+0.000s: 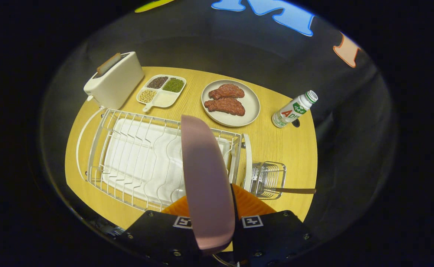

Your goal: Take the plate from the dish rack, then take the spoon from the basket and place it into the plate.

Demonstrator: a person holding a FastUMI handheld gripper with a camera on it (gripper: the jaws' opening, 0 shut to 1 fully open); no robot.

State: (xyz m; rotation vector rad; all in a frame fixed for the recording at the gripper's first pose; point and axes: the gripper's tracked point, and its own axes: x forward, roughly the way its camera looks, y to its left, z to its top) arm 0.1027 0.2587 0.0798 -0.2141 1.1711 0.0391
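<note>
A: What is held nearest the camera?

B: The pink plate (205,185) is gripped on edge between the two fingers of the gripper (217,222), which are closed against its faces. It is carried above the table (287,144), over the right end of the dish rack (135,159).

A: Is the first step judged complete?

B: It is judged so; the plate is lifted out of the rack, though not yet set down.

A: And the spoon?

B: The spoon (291,190) is seen lying in the small wire basket (270,178) just right of the rack, handle pointing outward. It is untouched.

A: Beyond that?

B: A grey plate with two pieces of meat (226,100), a bottle (294,109), a divided tray of beans (161,91) and a toaster (114,79) are noted farther off.
</note>
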